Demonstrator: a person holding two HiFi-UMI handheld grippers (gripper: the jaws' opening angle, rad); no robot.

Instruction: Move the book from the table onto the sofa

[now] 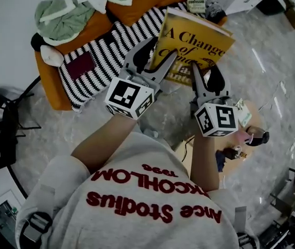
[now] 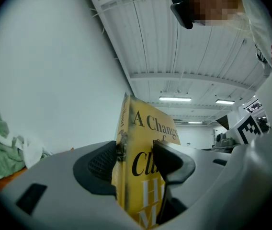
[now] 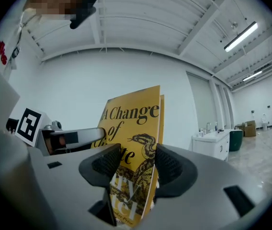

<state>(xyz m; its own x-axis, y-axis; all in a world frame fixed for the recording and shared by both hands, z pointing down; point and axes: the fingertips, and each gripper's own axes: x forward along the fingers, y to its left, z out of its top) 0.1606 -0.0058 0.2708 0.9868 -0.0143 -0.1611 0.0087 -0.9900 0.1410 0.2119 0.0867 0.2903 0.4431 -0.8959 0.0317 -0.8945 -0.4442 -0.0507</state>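
A yellow book (image 1: 191, 43) with black title lettering hangs in the air, gripped from both sides. My left gripper (image 1: 155, 61) is shut on the book's near left edge; in the left gripper view the book (image 2: 143, 169) stands upright between the two pads. My right gripper (image 1: 202, 74) is shut on its near right edge, and the right gripper view shows the cover (image 3: 131, 147) pinched between its pads. The book is over the front edge of the orange sofa (image 1: 51, 87), which carries a black-and-white striped blanket (image 1: 111, 48).
On the sofa lie green and white cloths (image 1: 72, 12), a dark red book (image 1: 80, 65) and another book (image 1: 196, 1). A small round wooden table (image 1: 241, 149) with bottles stands to my lower right. A black stand (image 1: 4, 113) is at the left. The floor is grey marble.
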